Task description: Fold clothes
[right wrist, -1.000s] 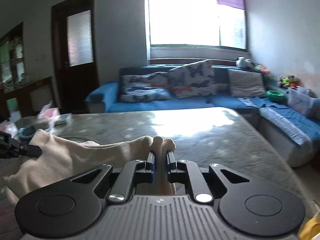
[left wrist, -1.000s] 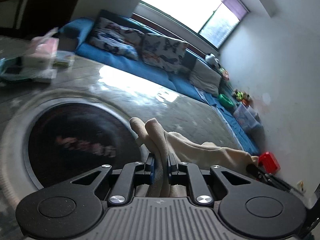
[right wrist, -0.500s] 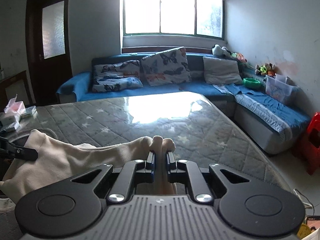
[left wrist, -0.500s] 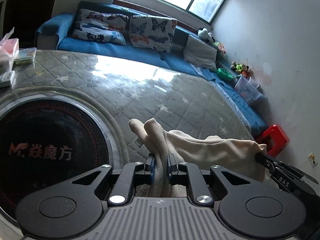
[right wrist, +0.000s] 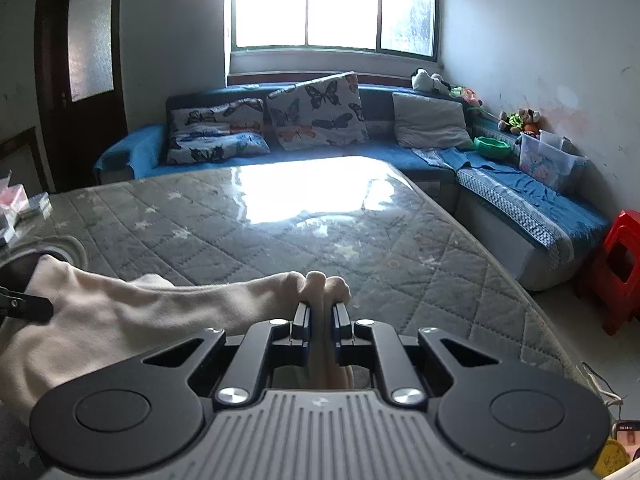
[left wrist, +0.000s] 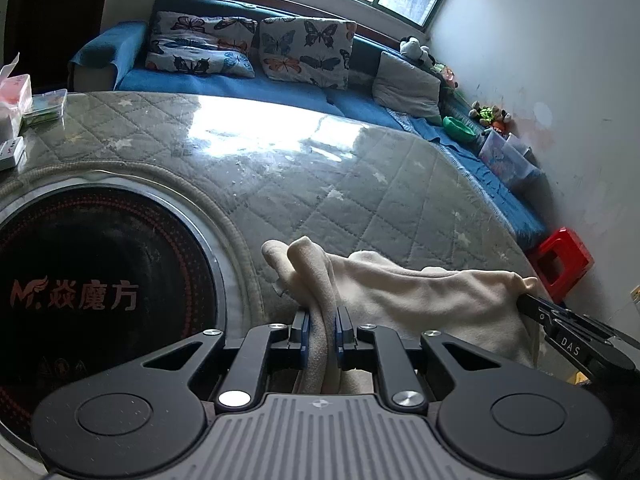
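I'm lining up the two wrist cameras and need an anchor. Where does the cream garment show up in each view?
Left wrist view: the cream garment runs from bottom centre, pinched in the left gripper, rightward to the right gripper.
Right wrist view: the garment runs from the right gripper at bottom centre to the left edge.
Shared landmark: the red stool.

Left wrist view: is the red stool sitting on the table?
No, the red stool stands on the floor beyond the table edge, by the wall.

We lose the cream garment's (left wrist: 420,300) lower part behind the left claw (left wrist: 322,326), its shape untellable.
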Demonstrator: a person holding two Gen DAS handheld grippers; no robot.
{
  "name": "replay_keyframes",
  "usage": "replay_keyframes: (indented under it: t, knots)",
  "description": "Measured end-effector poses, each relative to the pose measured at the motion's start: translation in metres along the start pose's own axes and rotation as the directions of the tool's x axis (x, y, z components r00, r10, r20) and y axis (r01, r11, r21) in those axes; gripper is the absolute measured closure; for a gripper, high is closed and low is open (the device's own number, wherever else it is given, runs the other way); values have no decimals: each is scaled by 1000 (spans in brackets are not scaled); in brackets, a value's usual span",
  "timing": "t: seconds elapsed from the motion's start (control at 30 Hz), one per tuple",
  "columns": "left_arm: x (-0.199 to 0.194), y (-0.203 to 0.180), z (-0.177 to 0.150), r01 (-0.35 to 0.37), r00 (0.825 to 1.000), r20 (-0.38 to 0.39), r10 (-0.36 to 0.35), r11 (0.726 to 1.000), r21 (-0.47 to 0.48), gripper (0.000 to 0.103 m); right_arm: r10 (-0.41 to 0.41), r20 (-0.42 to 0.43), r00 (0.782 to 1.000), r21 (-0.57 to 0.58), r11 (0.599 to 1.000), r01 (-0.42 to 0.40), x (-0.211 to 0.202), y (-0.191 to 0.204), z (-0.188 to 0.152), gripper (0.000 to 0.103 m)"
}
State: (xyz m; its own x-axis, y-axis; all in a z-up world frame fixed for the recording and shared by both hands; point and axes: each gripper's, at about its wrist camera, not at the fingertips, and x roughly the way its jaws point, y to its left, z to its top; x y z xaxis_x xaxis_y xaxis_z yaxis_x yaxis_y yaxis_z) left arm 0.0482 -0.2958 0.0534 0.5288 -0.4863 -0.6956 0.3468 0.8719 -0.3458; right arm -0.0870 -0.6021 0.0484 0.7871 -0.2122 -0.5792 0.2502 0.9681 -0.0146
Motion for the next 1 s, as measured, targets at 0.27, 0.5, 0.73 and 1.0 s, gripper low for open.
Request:
replay_keyframes:
  t: [0.27, 0.5, 0.73, 1.0]
  knots:
    - [5, 4, 0, -11, 1000, -18, 11, 1000, -6, 85, -20, -24, 1000, 9, 1000, 20, 5, 1, -1, 90]
    - [8, 7, -2, -37, 999, -25, 37, 999, 9, 82, 37, -17, 999, 11, 999, -37, 3, 11, 4, 86]
    - [6, 14, 0, -61, 998, -22, 61, 998, 11, 70, 130, -43, 991, -2, 991, -130, 13, 29, 7, 86]
    - [6, 22, 2, -88, 996, -12, 89, 996, 24, 62, 165, -68, 984, -26, 986, -167, 37, 53, 13, 71]
